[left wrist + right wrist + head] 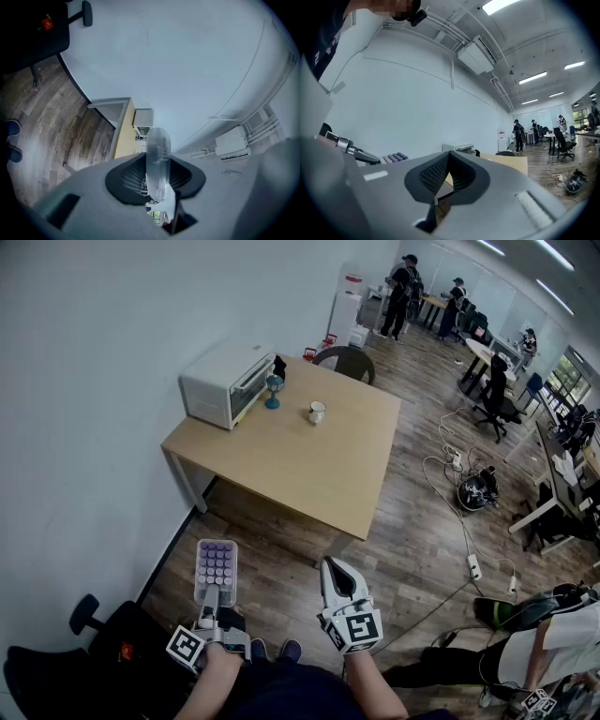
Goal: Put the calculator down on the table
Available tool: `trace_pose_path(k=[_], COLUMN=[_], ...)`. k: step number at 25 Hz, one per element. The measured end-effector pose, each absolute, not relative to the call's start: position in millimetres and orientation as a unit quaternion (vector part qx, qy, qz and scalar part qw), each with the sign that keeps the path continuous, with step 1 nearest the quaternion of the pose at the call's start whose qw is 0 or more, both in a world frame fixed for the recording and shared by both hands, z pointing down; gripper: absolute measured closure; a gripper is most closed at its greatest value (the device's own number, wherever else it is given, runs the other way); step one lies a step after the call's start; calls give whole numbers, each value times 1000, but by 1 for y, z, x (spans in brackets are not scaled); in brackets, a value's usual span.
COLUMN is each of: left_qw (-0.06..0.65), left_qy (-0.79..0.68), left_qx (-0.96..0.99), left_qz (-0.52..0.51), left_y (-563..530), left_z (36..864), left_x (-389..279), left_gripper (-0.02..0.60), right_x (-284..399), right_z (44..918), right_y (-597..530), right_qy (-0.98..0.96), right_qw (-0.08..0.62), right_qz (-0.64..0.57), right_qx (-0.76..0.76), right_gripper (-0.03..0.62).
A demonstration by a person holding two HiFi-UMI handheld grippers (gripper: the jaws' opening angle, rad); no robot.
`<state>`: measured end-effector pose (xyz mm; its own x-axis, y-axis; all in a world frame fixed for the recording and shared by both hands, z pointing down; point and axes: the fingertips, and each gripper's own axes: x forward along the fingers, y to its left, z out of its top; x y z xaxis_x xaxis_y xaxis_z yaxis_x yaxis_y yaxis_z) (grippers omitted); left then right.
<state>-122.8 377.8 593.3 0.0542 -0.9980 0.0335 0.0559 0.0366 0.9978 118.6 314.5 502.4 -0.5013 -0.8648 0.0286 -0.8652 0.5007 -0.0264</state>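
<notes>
My left gripper (215, 599) pinches the one calculator (216, 568) by its near end, out over the floor and well short of the single table (319, 470). I judge it light, stiff plastic, smooth enough to slip, so that end grip suits it. My right gripper (337, 589) is pressed together, empty. One oven (225, 382) and one mug (318, 412) sit on the table.

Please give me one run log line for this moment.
left gripper: holds calculator | right gripper: shut, empty | table: ahead, not reached
</notes>
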Motion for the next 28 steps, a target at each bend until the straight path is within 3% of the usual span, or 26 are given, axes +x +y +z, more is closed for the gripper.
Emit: trace_pose_path(k=[28], left_qw=[548], left_qy=[-450], left_qx=[516], left_qz=[-480], left_y=[360], left_z=[590], left_x=[-141], left_gripper=[479], right_x=[97], right_z=[496], right_y=[309], right_qy=[-849], right_qw=[-26], right_qz=[42], right_qx=[526], right_gripper=[586])
